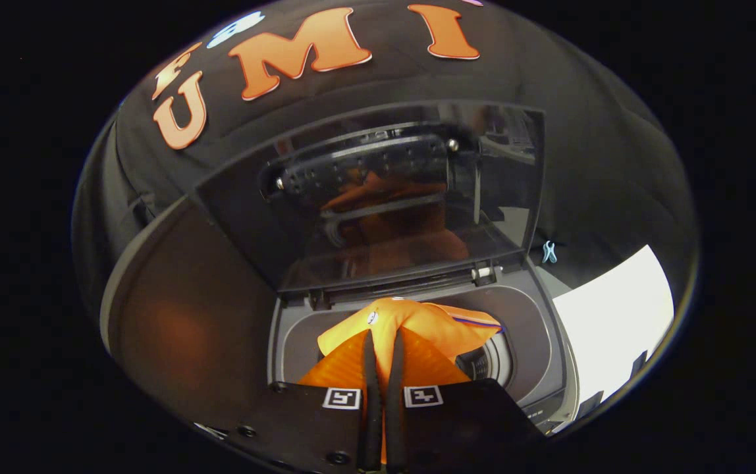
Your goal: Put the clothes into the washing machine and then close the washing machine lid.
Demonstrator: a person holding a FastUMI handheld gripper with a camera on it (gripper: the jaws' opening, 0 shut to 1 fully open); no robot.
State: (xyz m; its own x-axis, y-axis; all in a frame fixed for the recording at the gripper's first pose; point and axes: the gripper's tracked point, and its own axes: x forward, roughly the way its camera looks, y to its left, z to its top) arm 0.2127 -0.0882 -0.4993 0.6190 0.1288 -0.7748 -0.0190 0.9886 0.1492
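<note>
so i've got the gripper pinched tight on the orange garment, holding it over the washing machine drum, lid propped open at the far side for the drop.

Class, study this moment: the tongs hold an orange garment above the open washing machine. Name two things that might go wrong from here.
1. The orange garment, pinched in the tongs, spreads wide over the drum opening; released now, a fold may drape over the rim instead of dropping in.
2. The lid stands raised just behind; any cloth left on the rim would likely get trapped when it closes.
</note>
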